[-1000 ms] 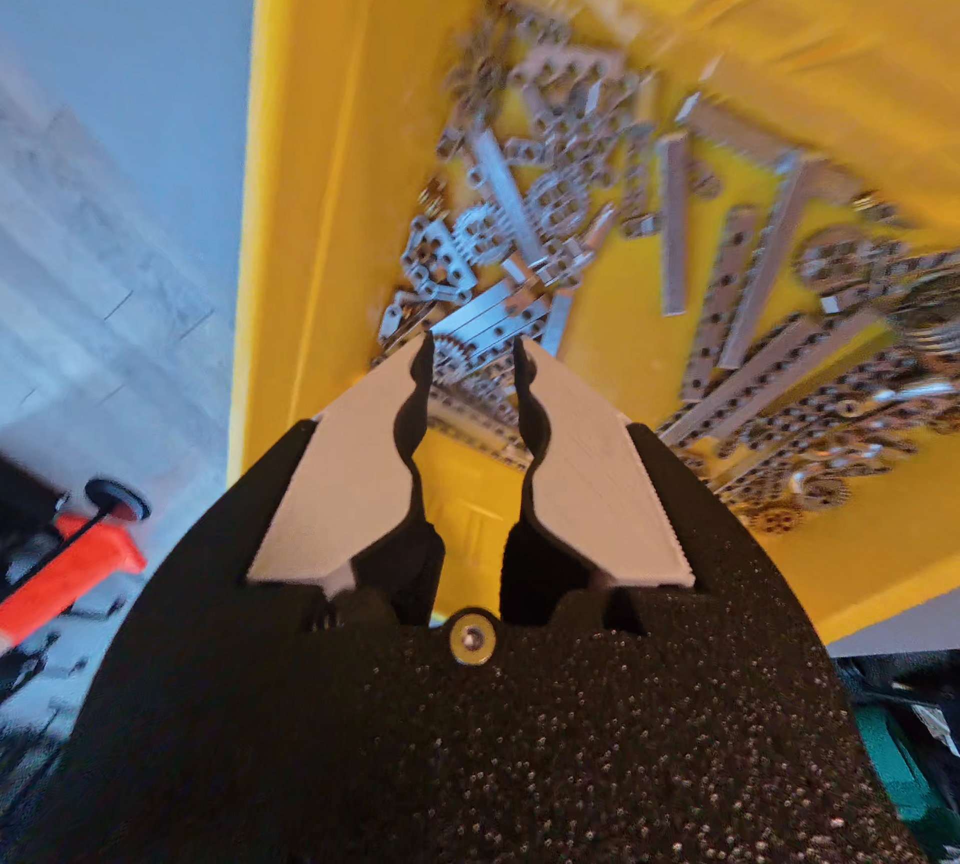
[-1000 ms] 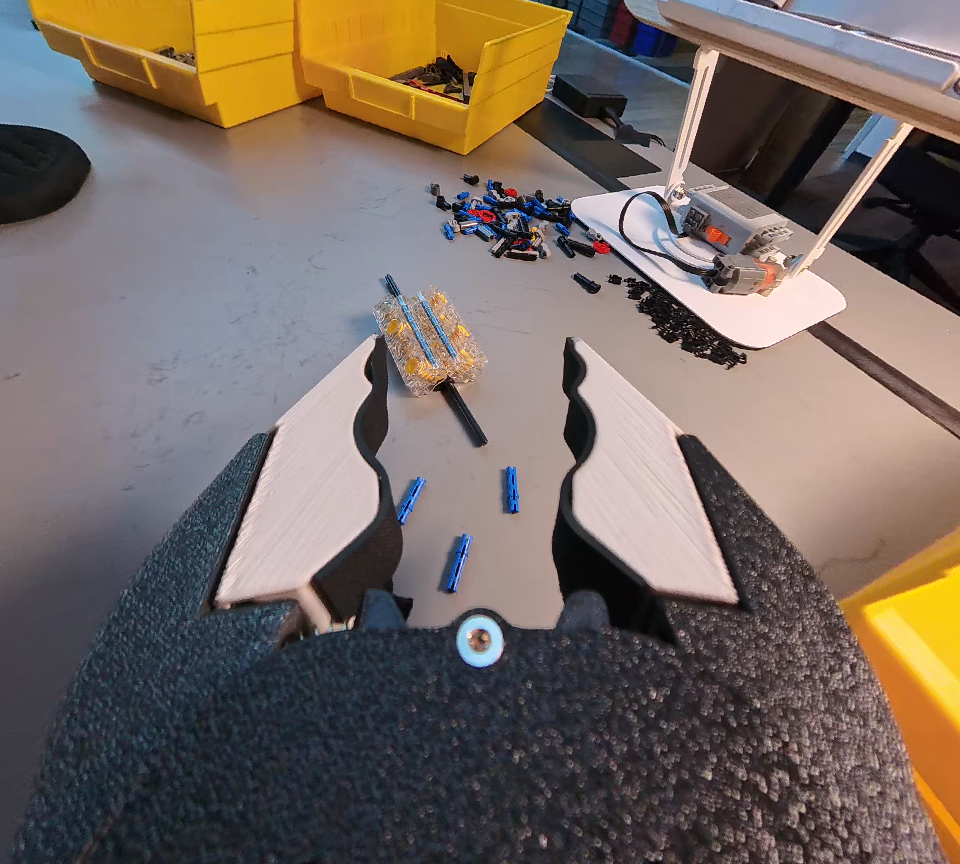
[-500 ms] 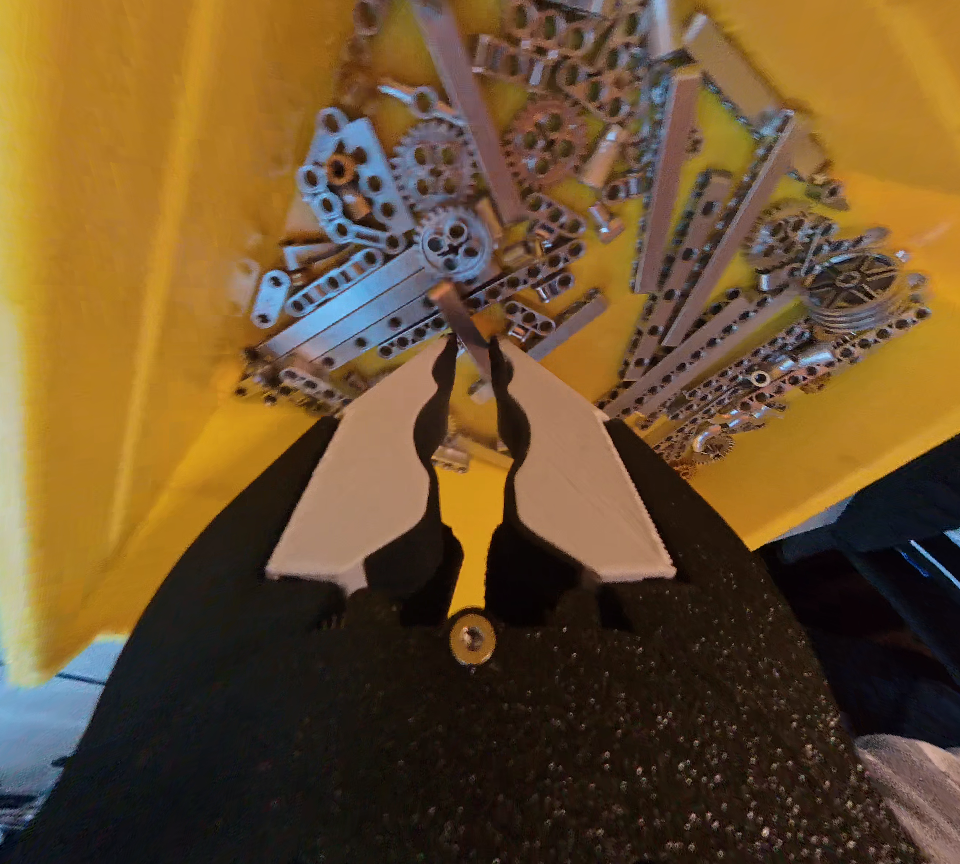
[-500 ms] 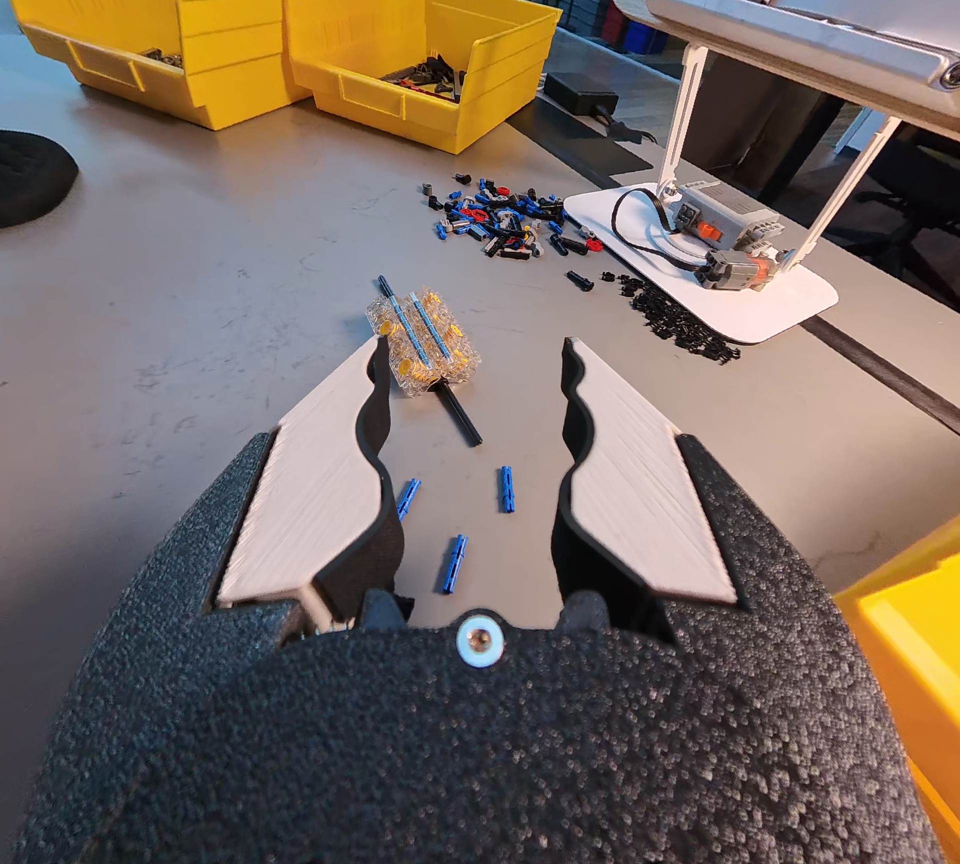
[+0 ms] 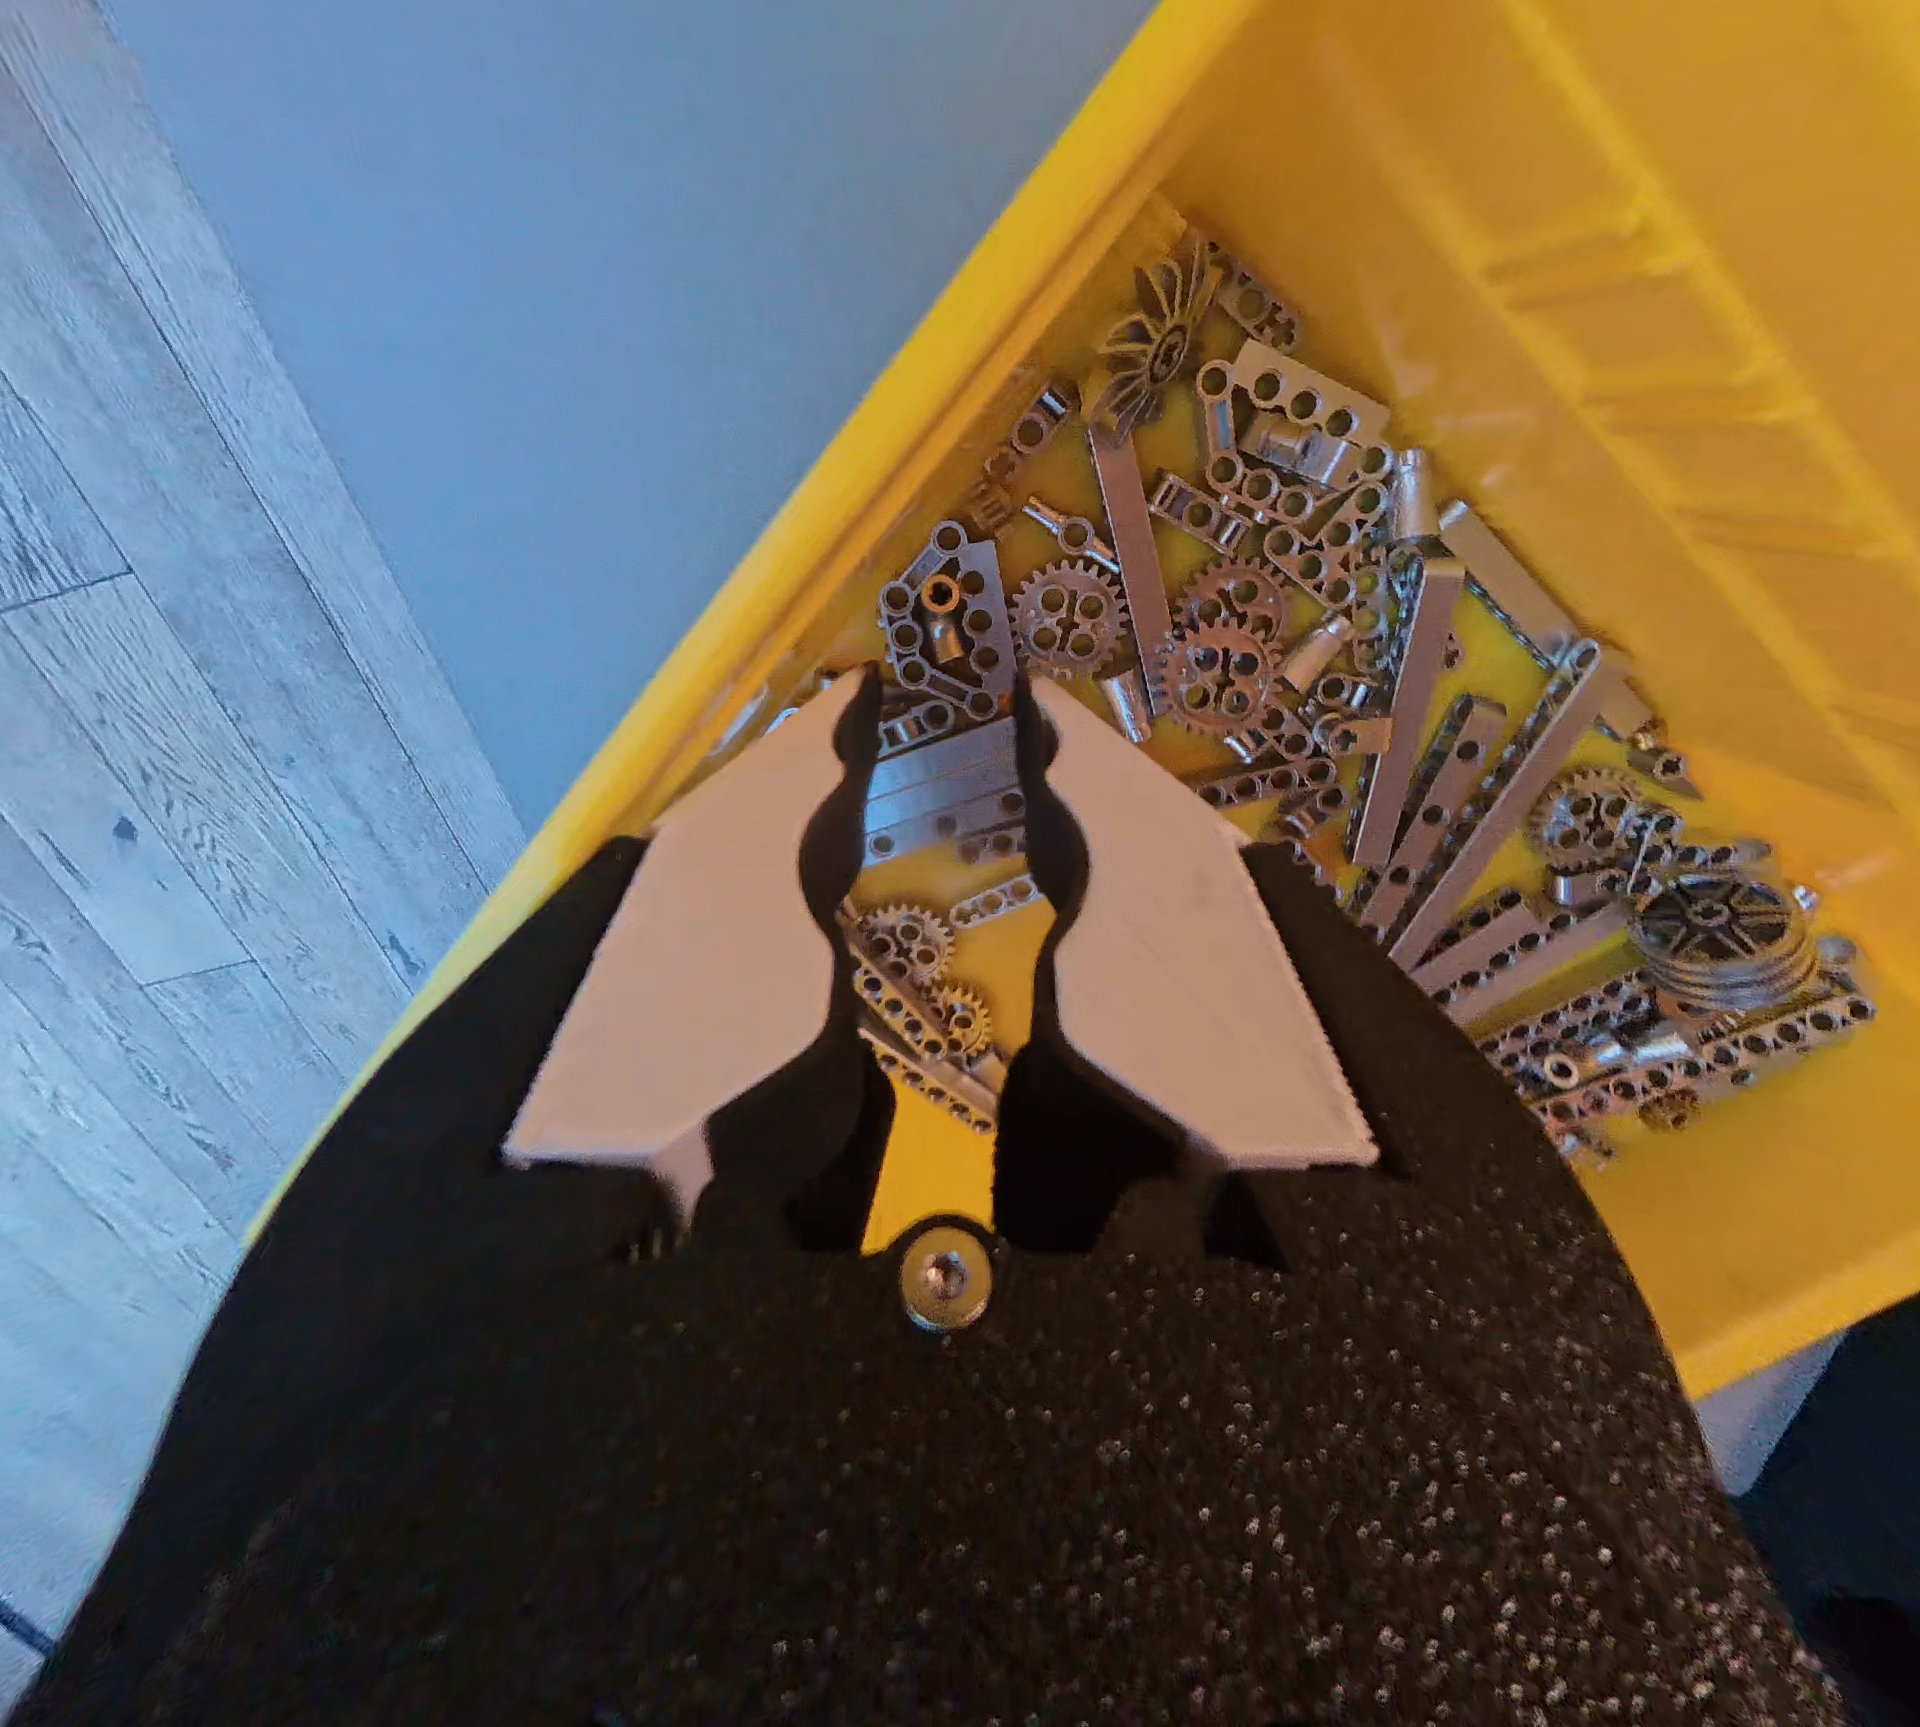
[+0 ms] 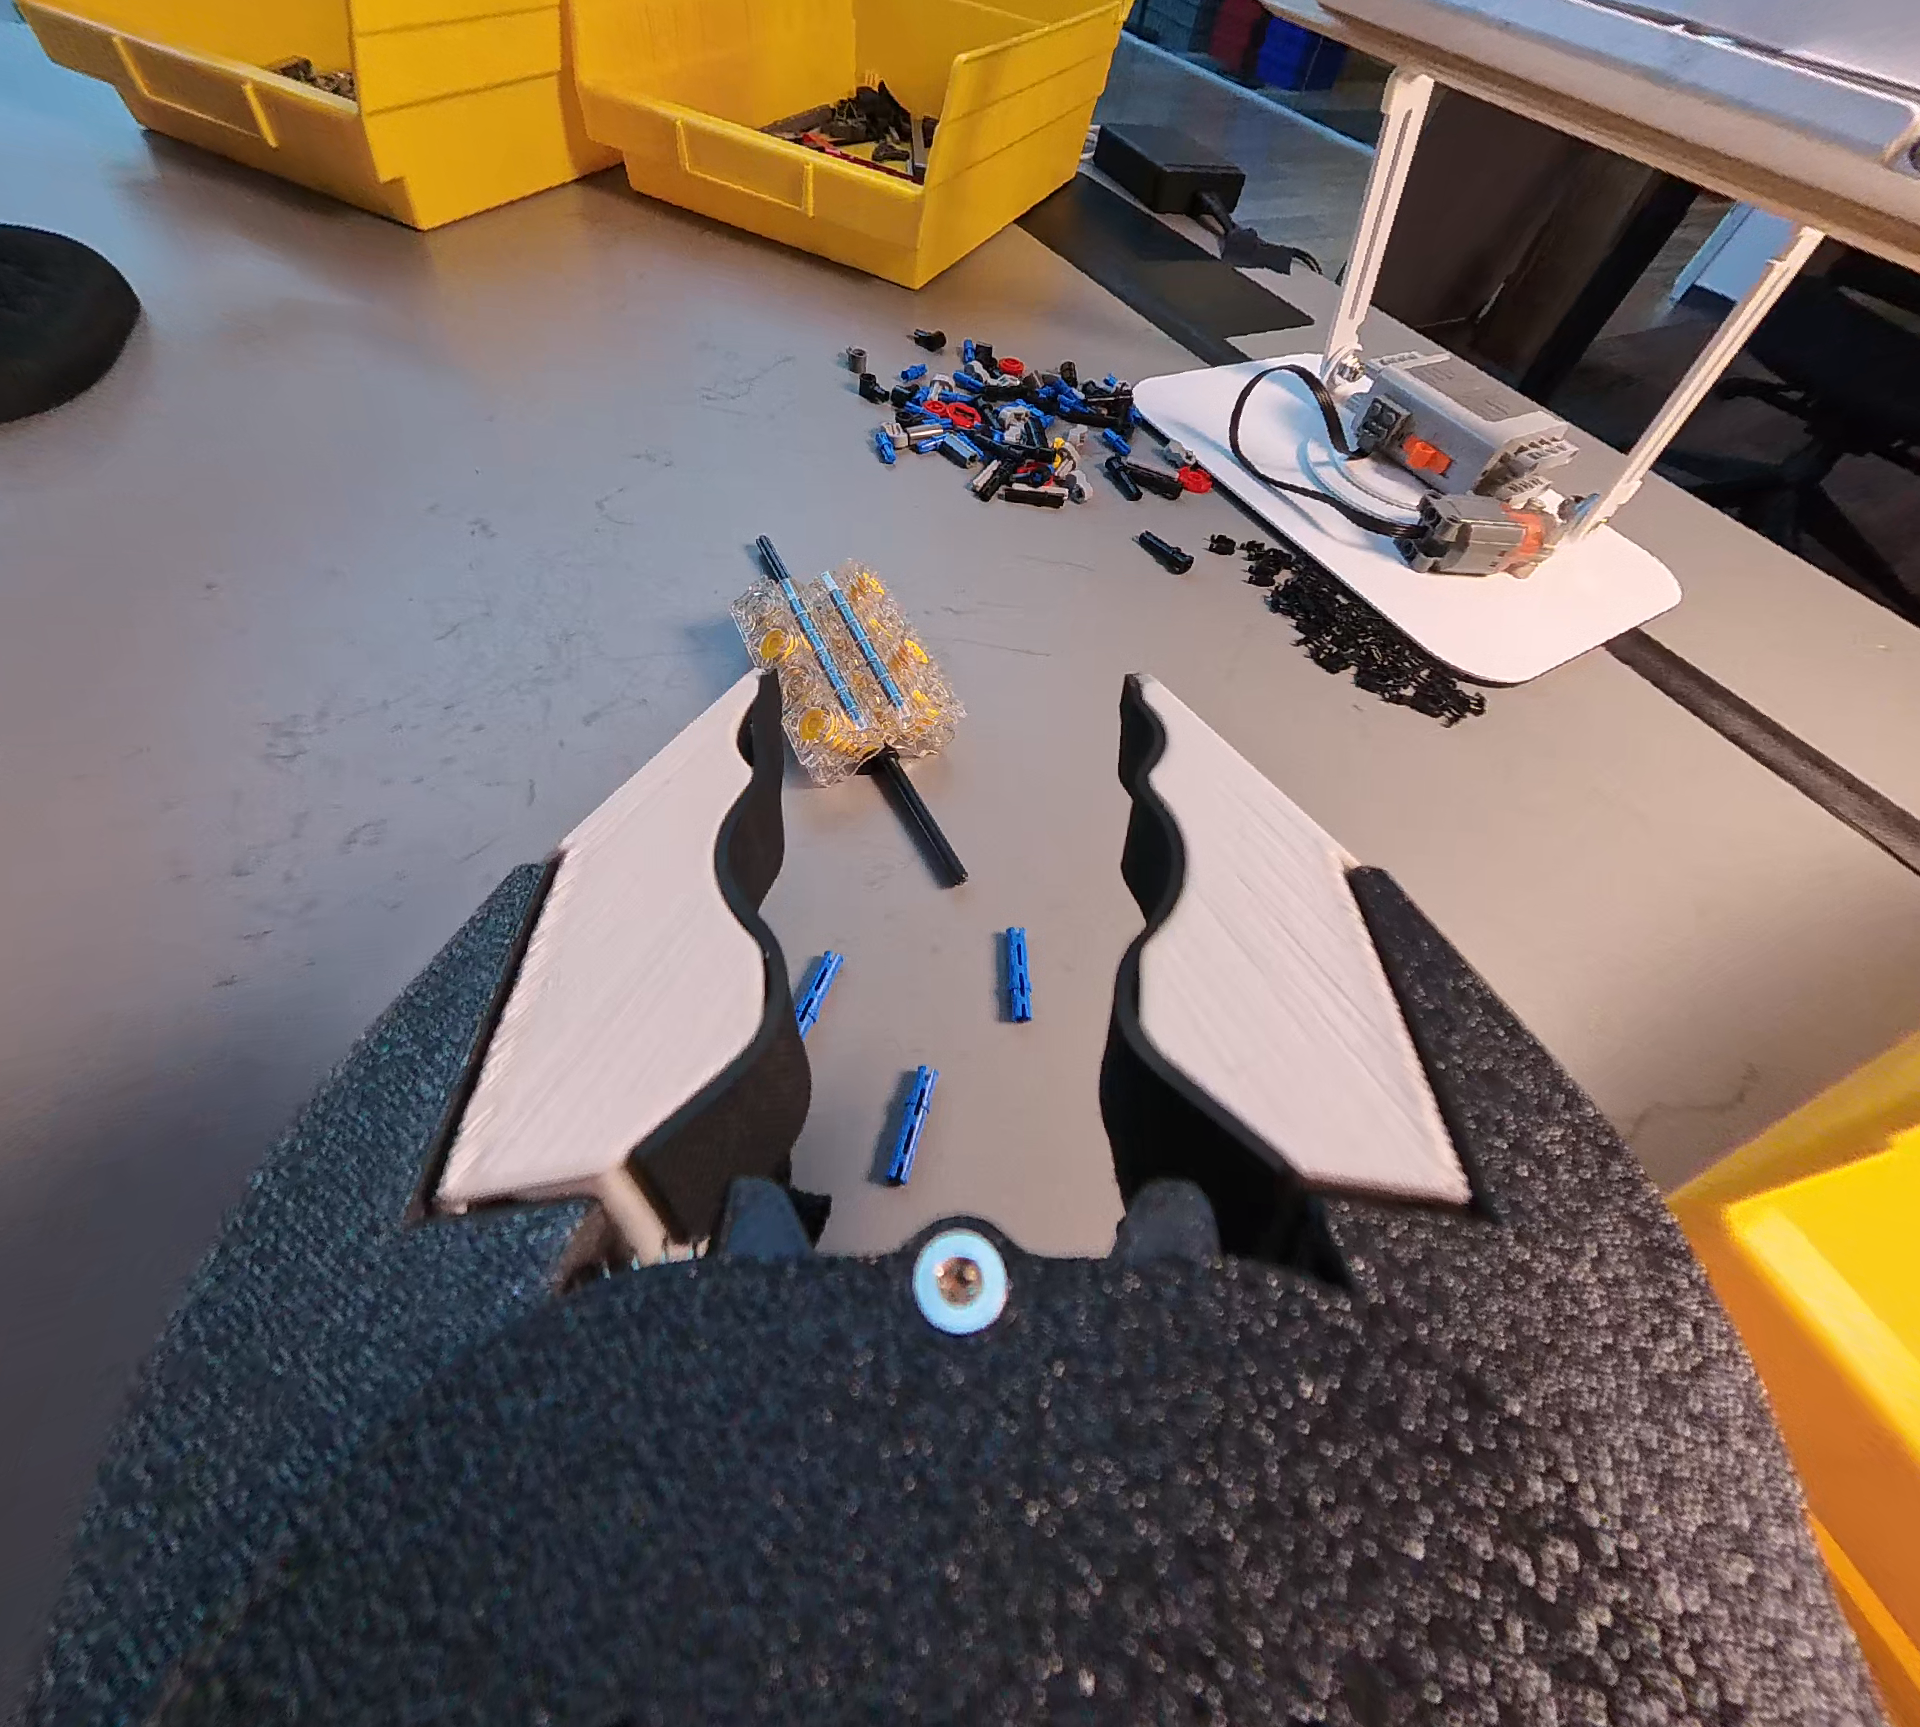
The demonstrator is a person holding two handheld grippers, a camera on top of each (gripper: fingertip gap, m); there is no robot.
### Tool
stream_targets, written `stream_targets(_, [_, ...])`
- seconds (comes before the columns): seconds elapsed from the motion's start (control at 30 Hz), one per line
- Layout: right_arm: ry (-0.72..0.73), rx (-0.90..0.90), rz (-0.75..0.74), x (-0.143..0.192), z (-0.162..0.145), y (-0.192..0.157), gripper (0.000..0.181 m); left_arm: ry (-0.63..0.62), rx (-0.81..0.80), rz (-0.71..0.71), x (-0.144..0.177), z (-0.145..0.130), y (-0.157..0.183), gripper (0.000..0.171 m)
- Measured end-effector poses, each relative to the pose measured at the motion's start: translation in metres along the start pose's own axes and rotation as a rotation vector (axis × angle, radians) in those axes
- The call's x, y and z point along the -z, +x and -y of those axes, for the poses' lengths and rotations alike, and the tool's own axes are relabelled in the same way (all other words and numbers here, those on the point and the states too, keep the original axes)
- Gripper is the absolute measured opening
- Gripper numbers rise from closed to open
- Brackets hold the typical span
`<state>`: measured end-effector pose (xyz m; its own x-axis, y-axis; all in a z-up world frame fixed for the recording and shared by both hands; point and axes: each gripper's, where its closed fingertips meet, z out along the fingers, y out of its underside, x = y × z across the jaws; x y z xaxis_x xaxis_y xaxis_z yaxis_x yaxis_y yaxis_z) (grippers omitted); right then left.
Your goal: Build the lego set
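My left gripper (image 5: pixel 943 685) hangs over a yellow bin (image 5: pixel 1558 327) that holds a heap of grey beams, gears and plates (image 5: pixel 1299 690). Its jaws stand a little apart with nothing between them. The tips are just short of a grey perforated plate (image 5: pixel 945 628) and a gear (image 5: pixel 1065 617) lying in the bin. My right gripper (image 6: pixel 948 685) is open and empty above the grey table. A clear block with yellow studs and blue rods (image 6: pixel 847 669) on a black axle (image 6: pixel 925 820) lies just ahead of its left finger. Three blue pins (image 6: pixel 1018 973) lie on the table under the jaws.
Two yellow bins (image 6: pixel 831 150) stand at the back. A heap of small blue, black and red parts (image 6: pixel 1008 430) and black pins (image 6: pixel 1361 638) lie beside a white stand base (image 6: pixel 1507 638) with a grey motor box (image 6: pixel 1455 420). Another yellow bin (image 6: pixel 1818 1314) is at right. My right fingertips sit around 65 cm from my left ones.
My left gripper has drawn back and swung, and its jaws have opened wider; the thin grey piece between the tips half a second ago is gone. The right gripper has barely moved.
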<state>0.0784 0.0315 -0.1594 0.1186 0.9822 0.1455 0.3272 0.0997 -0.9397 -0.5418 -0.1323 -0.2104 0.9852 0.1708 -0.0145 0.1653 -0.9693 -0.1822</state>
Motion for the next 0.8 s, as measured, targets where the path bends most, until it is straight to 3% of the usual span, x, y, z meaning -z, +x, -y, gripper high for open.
stream_targets(0.17, [0.010, -0.012, -0.005, 0.001, 0.001, 0.002, 0.063, -0.018, 0.034, 0.019, -0.023, -0.002, 0.000, 0.034])
stream_targets(0.3, [0.012, -0.017, 0.001, 0.001, 0.001, 0.002, 0.062, -0.004, 0.143, -0.091, -0.027, 0.002, 0.010, 0.034])
stream_targets(0.37, [0.011, -0.012, 0.003, 0.001, 0.001, 0.001, 0.062, -0.016, 0.145, -0.115, -0.026, 0.000, 0.012, 0.027])
stream_targets(0.43, [0.010, -0.005, 0.000, 0.002, 0.001, 0.000, 0.061, -0.067, 0.086, -0.108, -0.026, -0.007, 0.016, 0.003])
stream_targets(0.53, [0.009, -0.005, -0.005, 0.004, 0.000, 0.001, 0.061, -0.148, 0.021, -0.148, -0.022, -0.023, 0.028, 0.000])
stream_targets(0.6, [0.013, -0.010, -0.005, 0.005, 0.000, 0.002, 0.060, -0.186, -0.023, -0.062, -0.016, -0.031, 0.017, 0.000])
stream_targets(0.67, [0.010, -0.012, 0.000, 0.005, 0.000, 0.002, 0.060, -0.129, -0.033, -0.024, -0.010, -0.024, 0.012, 0.001])
stream_targets(0.73, [0.000, -0.009, 0.006, 0.004, -0.001, 0.000, 0.059, -0.033, -0.017, -0.024, -0.008, -0.008, 0.012, 0.020])
stream_targets(0.8, [-0.012, -0.003, 0.009, 0.002, -0.003, -0.001, 0.059, 0.030, -0.017, 0.014, -0.011, 0.004, 0.007, 0.028])
